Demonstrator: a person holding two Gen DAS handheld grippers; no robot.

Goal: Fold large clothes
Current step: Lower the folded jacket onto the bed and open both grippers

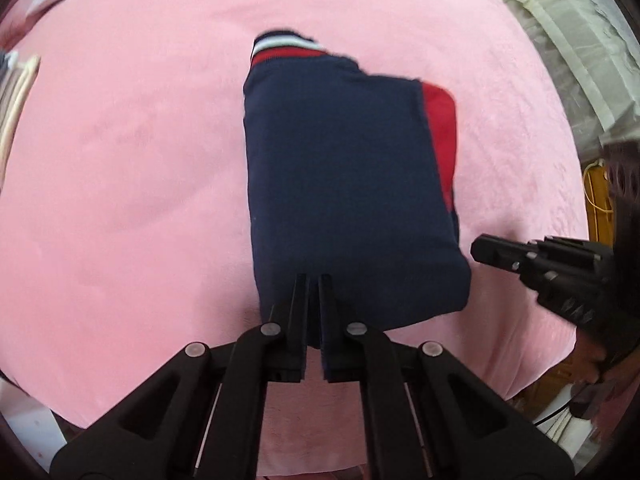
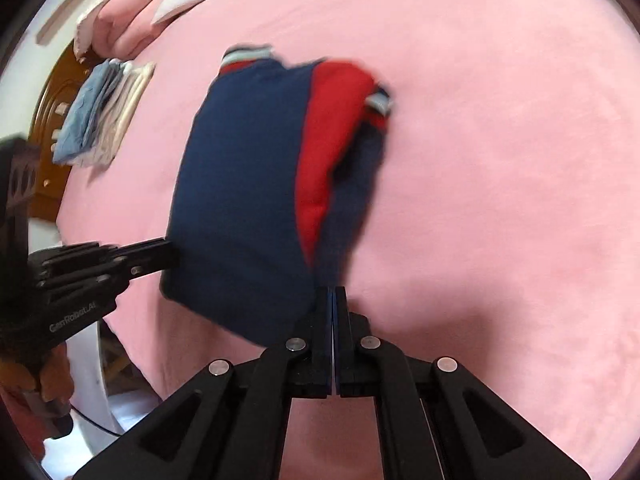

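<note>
A folded navy and red garment [image 1: 344,184] with a striped red, white and blue hem lies on a pink blanket [image 1: 120,180]. My left gripper [image 1: 314,280] is shut on the garment's near edge, navy cloth pinched between its fingers. In the right wrist view the same garment [image 2: 240,184] shows with its red panel on the right side. My right gripper [image 2: 333,292] is shut on its near right corner, a thin strip of blue cloth between the fingers. Each gripper shows in the other's view: the right one [image 1: 480,250] and the left one [image 2: 170,254], both at the garment's near edge.
A stack of folded light blue and cream clothes [image 2: 100,116] lies at the bed's left edge, by a brown wooden headboard [image 2: 48,128]. Pink pillows [image 2: 132,20] sit at the far left. A pale curtain [image 1: 580,40] hangs beyond the bed on the right.
</note>
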